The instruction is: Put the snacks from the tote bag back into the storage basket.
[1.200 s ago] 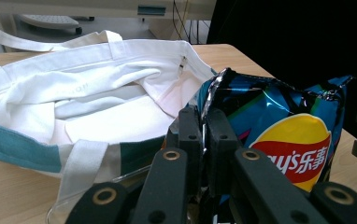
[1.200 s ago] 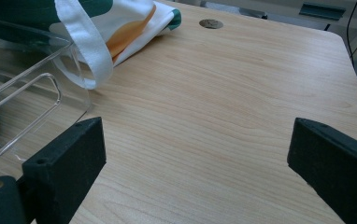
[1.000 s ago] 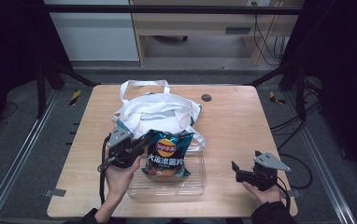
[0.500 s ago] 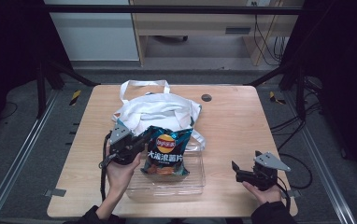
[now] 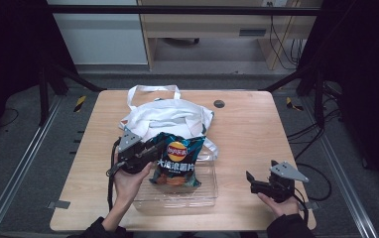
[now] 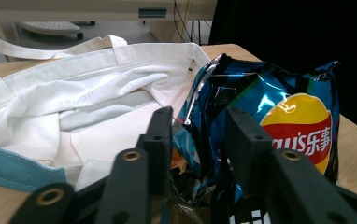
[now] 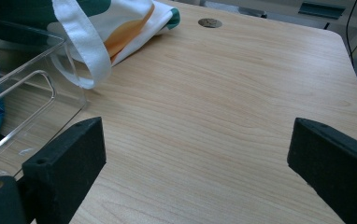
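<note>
A: We see the chip bag (image 5: 176,164) standing in the clear tray (image 5: 177,198), leaning back against the white tote bag (image 5: 165,116); its lower end is cut off behind the jaws in the left gripper view, and what the tote holds is hidden in its folds.

B: We agree; the left gripper (image 5: 154,152) sits at the bag's crumpled edge, jaws just opened, the edge between them, though we cannot tell whether a pad touches the foil; the forearm rises from the near table (image 5: 257,124) edge.

A: The right gripper (image 5: 250,179) rests low at the near right, well apart, jaws spread wide over bare wood.
</note>
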`<state>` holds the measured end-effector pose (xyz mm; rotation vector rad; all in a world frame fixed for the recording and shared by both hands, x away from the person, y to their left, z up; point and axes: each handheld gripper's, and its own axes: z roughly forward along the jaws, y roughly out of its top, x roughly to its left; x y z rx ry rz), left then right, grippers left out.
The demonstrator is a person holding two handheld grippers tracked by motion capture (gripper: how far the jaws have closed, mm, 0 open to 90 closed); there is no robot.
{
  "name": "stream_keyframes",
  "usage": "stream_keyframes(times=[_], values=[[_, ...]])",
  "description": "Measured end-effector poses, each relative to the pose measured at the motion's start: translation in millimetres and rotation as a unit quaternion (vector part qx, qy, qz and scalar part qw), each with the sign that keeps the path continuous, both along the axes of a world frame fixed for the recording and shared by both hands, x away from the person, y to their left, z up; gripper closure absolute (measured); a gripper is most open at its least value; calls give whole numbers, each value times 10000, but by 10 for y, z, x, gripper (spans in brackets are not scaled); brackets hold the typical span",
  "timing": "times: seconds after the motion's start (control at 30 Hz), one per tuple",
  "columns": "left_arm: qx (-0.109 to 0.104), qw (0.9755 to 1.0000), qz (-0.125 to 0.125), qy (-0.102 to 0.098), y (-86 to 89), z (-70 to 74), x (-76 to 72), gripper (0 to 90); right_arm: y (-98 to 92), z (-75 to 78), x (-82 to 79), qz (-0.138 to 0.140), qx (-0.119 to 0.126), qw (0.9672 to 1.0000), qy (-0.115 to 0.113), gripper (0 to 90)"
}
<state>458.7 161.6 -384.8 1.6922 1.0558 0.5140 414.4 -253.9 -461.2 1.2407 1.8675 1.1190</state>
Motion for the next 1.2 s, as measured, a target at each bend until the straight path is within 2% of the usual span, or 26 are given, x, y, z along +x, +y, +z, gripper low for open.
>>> stream_keyframes(times=[0.13, 0.3, 0.63, 1.07, 1.2], values=[[26, 10000, -32, -5, 18, 0, 11, 508, 0, 0, 0, 7, 9, 10000, -5, 47], [2, 9999, -110, -6, 37, 5, 10, 454, -1, 2, -3, 8, 15, 10000, -8, 47], [90, 9998, -165, -95, 42, 30, -33, 443, 1, 5, -7, 16, 29, 10000, 1, 47], [48, 9994, -245, -240, 134, 101, -107, 436, -2, 10, -10, 3, 29, 10000, -20, 47], [133, 9989, -305, -325, 167, 115, -150, 429, -3, 10, -10, -1, 31, 10000, -20, 47]])
